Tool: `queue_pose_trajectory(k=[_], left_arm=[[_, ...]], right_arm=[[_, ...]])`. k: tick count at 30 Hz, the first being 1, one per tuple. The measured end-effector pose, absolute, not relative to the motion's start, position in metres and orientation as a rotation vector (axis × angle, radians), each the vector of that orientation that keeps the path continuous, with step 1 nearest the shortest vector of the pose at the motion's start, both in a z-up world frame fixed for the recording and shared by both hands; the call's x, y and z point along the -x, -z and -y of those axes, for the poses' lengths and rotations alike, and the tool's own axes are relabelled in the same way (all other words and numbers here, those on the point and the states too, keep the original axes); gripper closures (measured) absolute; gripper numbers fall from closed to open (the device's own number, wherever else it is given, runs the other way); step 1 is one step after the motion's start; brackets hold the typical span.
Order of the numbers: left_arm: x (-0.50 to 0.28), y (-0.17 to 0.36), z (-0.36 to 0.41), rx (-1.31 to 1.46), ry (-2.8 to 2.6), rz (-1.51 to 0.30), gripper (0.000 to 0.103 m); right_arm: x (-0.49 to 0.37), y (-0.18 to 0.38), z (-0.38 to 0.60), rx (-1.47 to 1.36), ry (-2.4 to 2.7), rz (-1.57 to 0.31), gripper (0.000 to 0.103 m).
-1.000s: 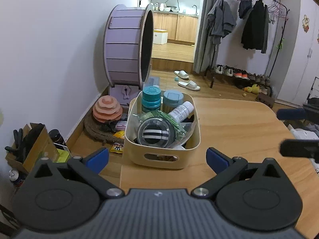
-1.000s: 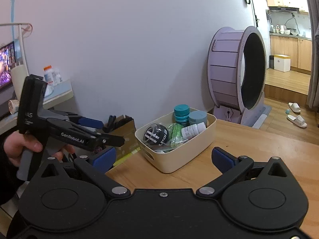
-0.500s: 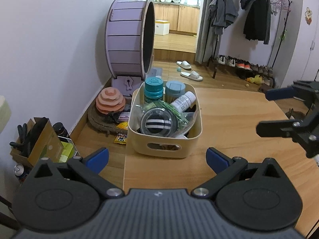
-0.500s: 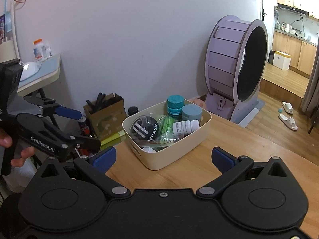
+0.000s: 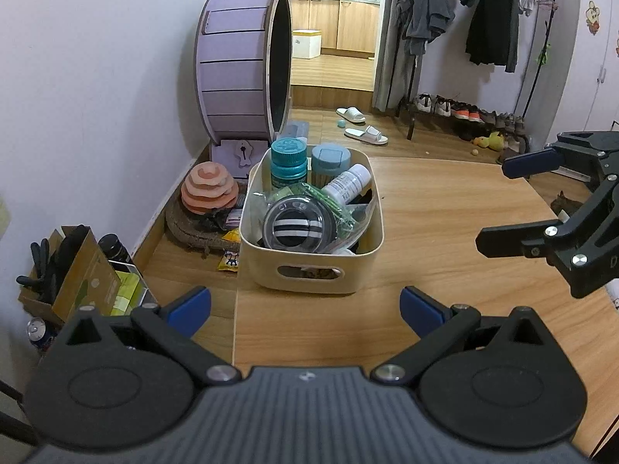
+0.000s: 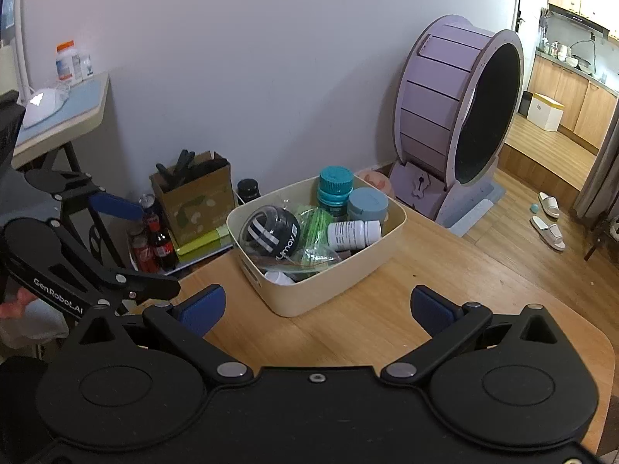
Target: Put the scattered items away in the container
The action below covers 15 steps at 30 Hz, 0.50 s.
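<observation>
Left wrist view: both the left tool [image 5: 305, 307] and right tool [image 5: 499, 203] hover spread wide, empty, near the bin [image 5: 309, 270].

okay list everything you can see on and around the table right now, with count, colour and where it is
container: 1, cream, on the wooden table, left part
wrist ball: 1, black with white stripes, in the container, front
teal-capped bottle: 1, teal, upright at the container's back
grey-blue lidded jar: 1, beside the teal-capped bottle
white bottle: 1, lying tilted in the container
plastic bag: 1, clear with green contents, in the container
table: 1, light wood
exercise wheel: 1, purple, on the floor behind the table
cardboard box: 1, brown, on the floor by the wall
slippers: 2, white, on the floor
left gripper: 1, black with blue pads, open
right gripper: 1, same, open
</observation>
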<state>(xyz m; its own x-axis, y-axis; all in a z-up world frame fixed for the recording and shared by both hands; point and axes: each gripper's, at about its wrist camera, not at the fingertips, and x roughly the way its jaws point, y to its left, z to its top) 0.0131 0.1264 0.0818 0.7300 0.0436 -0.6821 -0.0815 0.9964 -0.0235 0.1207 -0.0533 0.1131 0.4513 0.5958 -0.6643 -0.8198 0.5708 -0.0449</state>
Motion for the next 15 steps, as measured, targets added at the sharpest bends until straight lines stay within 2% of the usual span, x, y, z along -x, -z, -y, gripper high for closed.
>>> queue_pose_trajectory(k=[15], left_arm=[[-0.0143, -0.0815, -0.1245, 0.044, -0.071, -0.750, 0.000]], right_arm=[[-0.1208, -0.1111, 0.0529, 0.397, -0.898, -0.653, 0.000]])
